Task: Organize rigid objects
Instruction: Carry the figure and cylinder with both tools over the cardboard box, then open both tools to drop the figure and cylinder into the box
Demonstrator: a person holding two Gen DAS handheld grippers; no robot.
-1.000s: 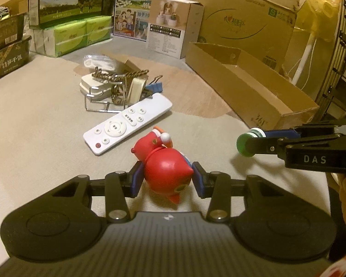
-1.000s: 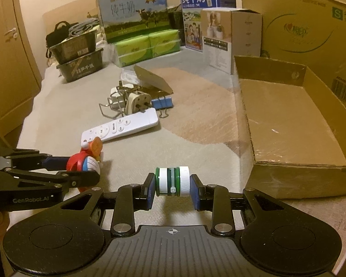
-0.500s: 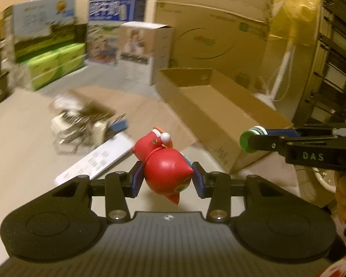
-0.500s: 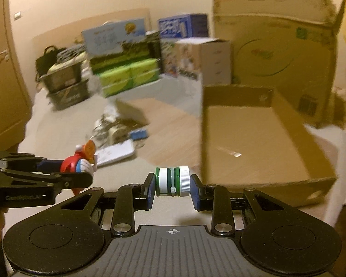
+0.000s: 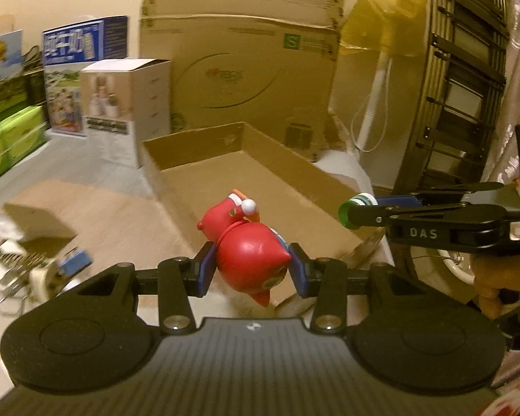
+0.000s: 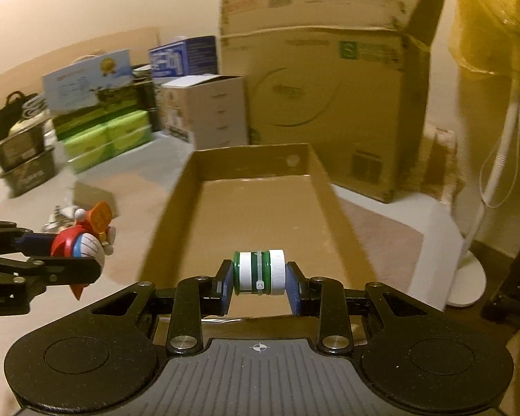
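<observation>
My left gripper (image 5: 251,270) is shut on a red toy figure (image 5: 249,248) with a white-tipped cap, held in the air at the near left corner of a shallow open cardboard box (image 5: 287,164). My right gripper (image 6: 259,284) is shut on a small green and white capped jar (image 6: 259,272), lying sideways between the pads, above the near end of the same box (image 6: 315,173). Each gripper shows in the other's view: the right one (image 5: 350,209) at the right, the left one (image 6: 79,260) with the toy (image 6: 83,239) at the left.
A pile of small items, with a metal rack and a blue clip (image 5: 74,260), lies on the mat at the left. Tall cartons (image 6: 322,104), milk boxes (image 6: 90,83) and green packs (image 6: 107,138) stand behind. A white fan stand (image 6: 468,277) and a black rack (image 5: 461,97) are at the right.
Both grippers have swung right and risen a little with their loads, from above the mat to the near end of the cardboard box. The remote and the pile have slid out to the left.
</observation>
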